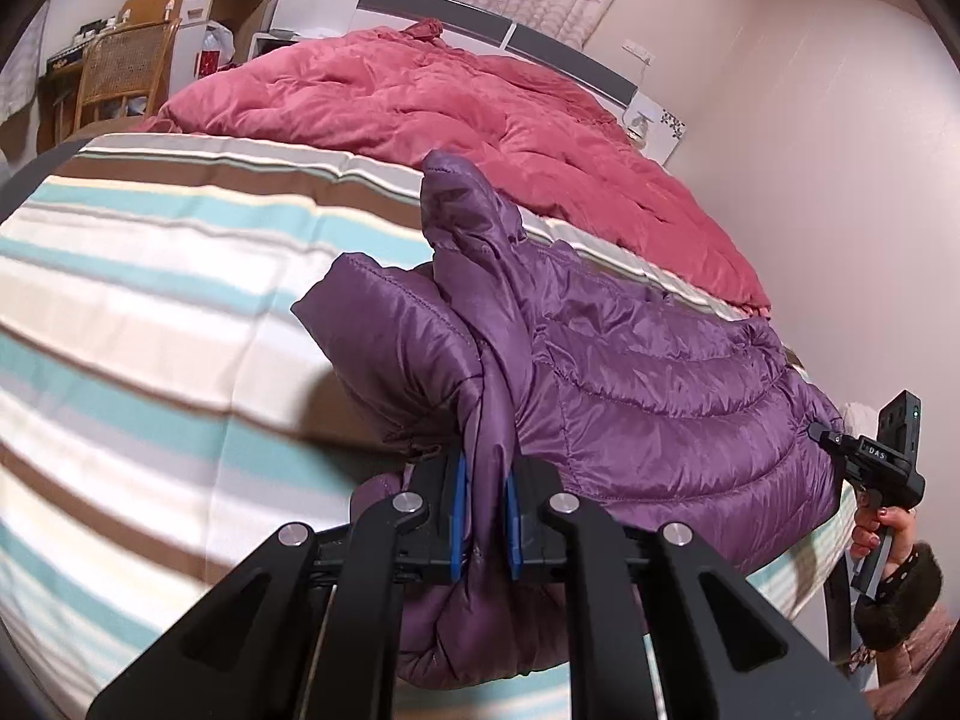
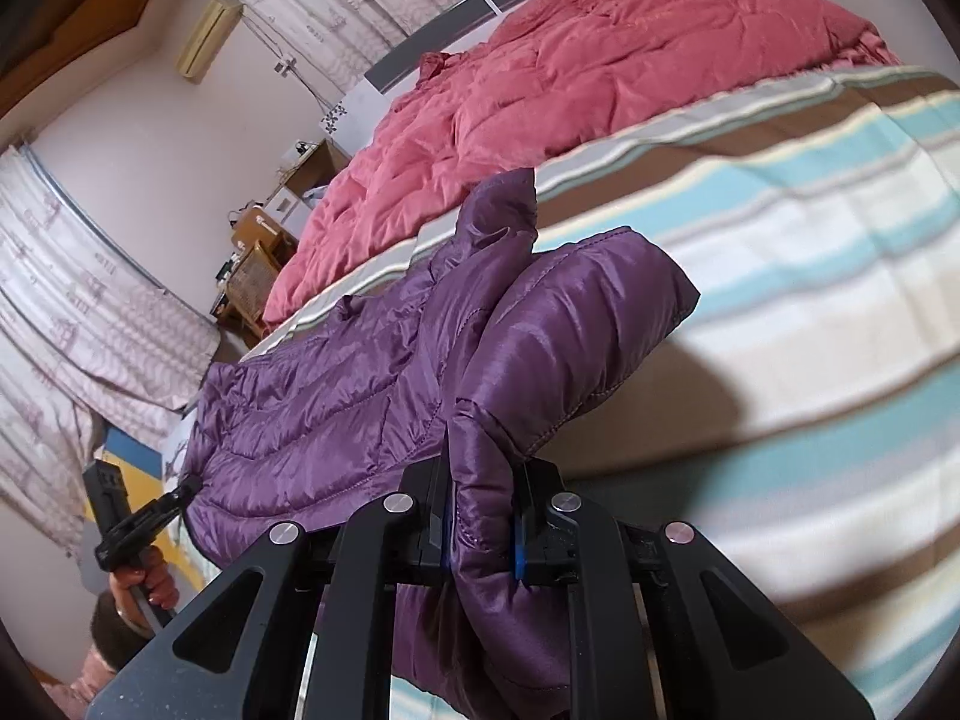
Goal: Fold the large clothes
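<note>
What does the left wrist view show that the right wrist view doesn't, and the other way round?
Only the left wrist view: the right gripper seen from outside, clamped on the jacket's far edge, and a white headboard behind the chair.
Only the right wrist view: the left gripper seen from outside on the jacket's other edge, an air conditioner on the wall, and a long curtain.
Both: the purple jacket pinched in blue pads and lifted, the striped sheet, the pink quilt and a wicker chair.
</note>
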### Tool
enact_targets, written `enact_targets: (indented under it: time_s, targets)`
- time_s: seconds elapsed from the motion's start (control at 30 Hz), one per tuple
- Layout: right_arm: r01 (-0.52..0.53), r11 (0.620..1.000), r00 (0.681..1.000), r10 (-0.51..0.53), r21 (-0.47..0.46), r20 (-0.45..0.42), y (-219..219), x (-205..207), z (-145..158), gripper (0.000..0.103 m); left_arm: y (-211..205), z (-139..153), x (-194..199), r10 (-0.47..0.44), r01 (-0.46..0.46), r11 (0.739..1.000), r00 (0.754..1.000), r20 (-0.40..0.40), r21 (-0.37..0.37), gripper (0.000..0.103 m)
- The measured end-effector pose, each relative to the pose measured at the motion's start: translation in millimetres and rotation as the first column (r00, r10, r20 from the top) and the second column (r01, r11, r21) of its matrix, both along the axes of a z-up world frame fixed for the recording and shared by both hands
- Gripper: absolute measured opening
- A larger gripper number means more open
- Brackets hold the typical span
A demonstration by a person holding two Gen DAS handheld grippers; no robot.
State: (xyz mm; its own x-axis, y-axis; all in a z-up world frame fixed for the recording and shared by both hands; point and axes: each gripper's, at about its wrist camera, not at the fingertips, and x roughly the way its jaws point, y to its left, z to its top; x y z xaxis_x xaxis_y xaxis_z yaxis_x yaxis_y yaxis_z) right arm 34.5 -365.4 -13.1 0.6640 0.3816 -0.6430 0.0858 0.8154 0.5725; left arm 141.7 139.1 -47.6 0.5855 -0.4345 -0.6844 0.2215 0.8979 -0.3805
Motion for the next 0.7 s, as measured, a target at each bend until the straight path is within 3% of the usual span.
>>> enact_targets:
  time_s: [0.1, 0.2, 0.27, 0.3, 0.33, 0.47, 0.57, 0.63, 0.7]
  targets:
    - [0.003, 1.000, 1.000, -0.003, -0.004, -0.007, -1, -16, -10, 0.013, -3, -6, -15, -0.006, 0.005, 0.999, 1.000, 0.005, 0.036, 0.011]
    - [0.021, 1.000, 1.000, -0.021, 0.008, -0.010, -3, -19, -23, 0.018, -8, -11, -19, 0.014, -0.015, 0.996, 1.000, 0.016, 0.090, 0.019]
    - [0.055, 0.998, 0.998, -0.055, 0.000, -0.016, -5, -19, -29, 0.033, -12, -13, -19, 0.026, -0.029, 0.991, 0.999, 0.025, 0.128, 0.028]
    - [0.073, 0.997, 0.997, -0.074, -0.011, -0.019, -6, -20, -30, 0.039, -12, -13, -20, 0.036, -0.039, 0.990, 0.999, 0.029, 0.138, 0.040]
    - [0.094, 0.995, 0.995, -0.095, -0.020, -0.022, -8, -23, -31, 0.044, -11, -11, -19, 0.042, -0.046, 0.990, 0.999, 0.032, 0.135, 0.045]
    - [0.146, 0.989, 0.989, -0.146, -0.019, -0.018, -19, -34, -25, 0.044, 1, 1, -29, 0.128, -0.138, 0.980, 0.989, 0.076, 0.142, 0.050]
    - [0.201, 0.973, 0.980, -0.199, -0.113, 0.024, -22, -42, -7, 0.044, 6, 18, -37, 0.184, -0.202, 0.971, 0.973, 0.137, 0.128, 0.050]
    - [0.247, 0.946, 0.969, -0.238, -0.209, 0.066, -18, -43, 12, 0.044, -1, 25, -38, 0.167, -0.185, 0.976, 0.974, 0.151, 0.114, 0.050]
    - [0.240, 0.944, 0.969, -0.220, -0.228, 0.110, -10, -43, 26, 0.044, -16, 28, -36, 0.129, -0.146, 0.982, 0.981, 0.145, 0.117, 0.050]
